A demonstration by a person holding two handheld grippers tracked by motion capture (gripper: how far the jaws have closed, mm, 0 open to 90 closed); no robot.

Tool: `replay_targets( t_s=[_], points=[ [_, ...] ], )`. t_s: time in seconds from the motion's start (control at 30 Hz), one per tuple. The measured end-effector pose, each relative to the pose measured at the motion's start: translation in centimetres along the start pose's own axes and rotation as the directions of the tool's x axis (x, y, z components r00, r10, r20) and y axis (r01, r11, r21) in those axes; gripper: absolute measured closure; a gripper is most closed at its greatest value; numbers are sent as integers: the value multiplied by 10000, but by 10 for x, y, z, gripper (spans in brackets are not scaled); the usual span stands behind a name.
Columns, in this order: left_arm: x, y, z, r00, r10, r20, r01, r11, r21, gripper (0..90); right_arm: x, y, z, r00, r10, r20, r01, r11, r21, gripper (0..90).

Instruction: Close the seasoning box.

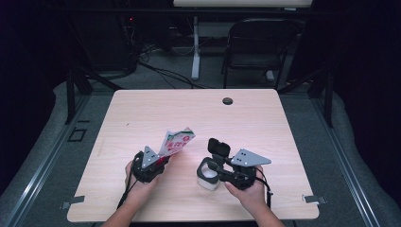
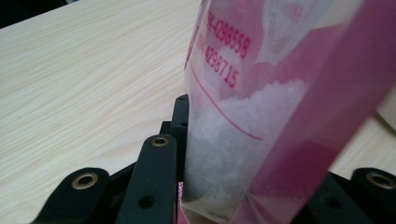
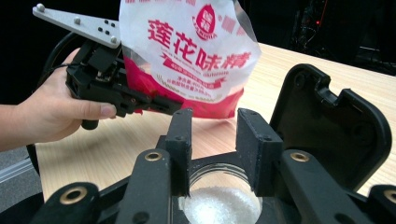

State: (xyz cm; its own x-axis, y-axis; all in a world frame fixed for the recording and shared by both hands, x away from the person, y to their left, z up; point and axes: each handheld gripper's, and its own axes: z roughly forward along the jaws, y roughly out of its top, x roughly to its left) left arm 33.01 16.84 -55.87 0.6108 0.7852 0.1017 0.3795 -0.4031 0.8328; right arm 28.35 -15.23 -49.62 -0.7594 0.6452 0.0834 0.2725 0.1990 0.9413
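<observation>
Nearest the person, the right gripper has its fingers clamped around a small jar of white crystals standing on the tabletop, its black flip lid hinged open. At about ten o'clock from the jar, well apart, the left gripper pinches a seasoning bag by its bottom, long axis tilted toward one o'clock, mouth pointing away from the jar.

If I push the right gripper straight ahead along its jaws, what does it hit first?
Likely the open black lid of the jar that the right gripper holds, standing just past the jaws. Beyond it is the bag in the left gripper; depth is unclear.
</observation>
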Motion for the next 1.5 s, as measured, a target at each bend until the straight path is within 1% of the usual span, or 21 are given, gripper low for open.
replay_targets(
  t_s=[0.17,0.3,0.4,0.47,0.57,0.6,0.67,0.8,0.9,0.97,1.0,1.07,1.2,1.23,1.3,1.37,1.47,1.5],
  points=[
    [10,0,-4,9990,-357,-270,355,9993,-76,728,-1,-1,1,10000,54,7,-54,10000,1,664],
    [18,0,-8,9965,-623,-565,619,9980,-89,728,-1,-2,1,10000,90,29,-90,10000,29,664],
    [27,-2,-11,9919,-838,-954,831,9965,-118,727,-2,-3,1,9999,93,62,-94,9999,85,664],
    [32,-3,-13,9876,-1114,-1105,1105,9938,-147,727,-3,-4,1,9999,106,51,-106,9999,107,663],
    [38,-5,-15,9806,-1339,-1429,1336,9910,-118,727,-4,-5,0,9997,218,57,-219,9997,86,664],
    [40,-5,-15,9792,-1376,-1493,1378,9904,-87,727,-4,-6,0,9997,231,69,-232,9997,110,664],
    [43,-6,-16,9776,-1387,-1581,1396,9902,-56,727,-4,-6,0,9997,231,89,-232,9997,122,663],
    [47,-7,-17,9723,-1460,-1824,1485,9889,1,727,-4,-6,1,9997,229,71,-230,9996,140,664],
    [50,-8,-18,9682,-1631,-1896,1656,9862,-26,727,-4,-7,1,9996,260,85,-261,9996,142,664],
    [52,-8,-20,9677,-1619,-1931,1656,9862,33,727,-5,-7,0,9996,282,63,-283,9995,139,664],
    [53,-8,-20,9659,-1683,-1967,1717,9852,-1,727,-5,-7,0,9996,283,74,-284,9995,143,664],
    [56,-7,-22,9654,-1645,-2023,1707,9852,136,727,-5,-8,0,9995,299,74,-300,9994,145,664],
    [59,-5,-26,9634,-1501,-2223,1570,9875,137,727,-5,-8,0,9995,300,76,-301,9994,154,664],
    [60,-5,-27,9619,-1490,-2294,1555,9878,107,726,-5,-8,1,9995,305,65,-306,9994,150,664],
    [62,-5,-28,9617,-1400,-2356,1490,9886,206,726,-5,-9,1,9995,309,83,-311,9994,166,664],
    [64,-5,-29,9599,-1307,-2482,1430,9892,320,726,-5,-9,1,9994,337,96,-339,9993,172,664],
    [67,-6,-29,9559,-1352,-2607,1500,9880,375,726,-5,-9,0,9994,322,91,-324,9992,214,664],
    [68,-7,-29,9556,-1344,-2621,1518,9873,473,726,-5,-9,1,9994,338,62,-339,9992,201,663]
  ],
)
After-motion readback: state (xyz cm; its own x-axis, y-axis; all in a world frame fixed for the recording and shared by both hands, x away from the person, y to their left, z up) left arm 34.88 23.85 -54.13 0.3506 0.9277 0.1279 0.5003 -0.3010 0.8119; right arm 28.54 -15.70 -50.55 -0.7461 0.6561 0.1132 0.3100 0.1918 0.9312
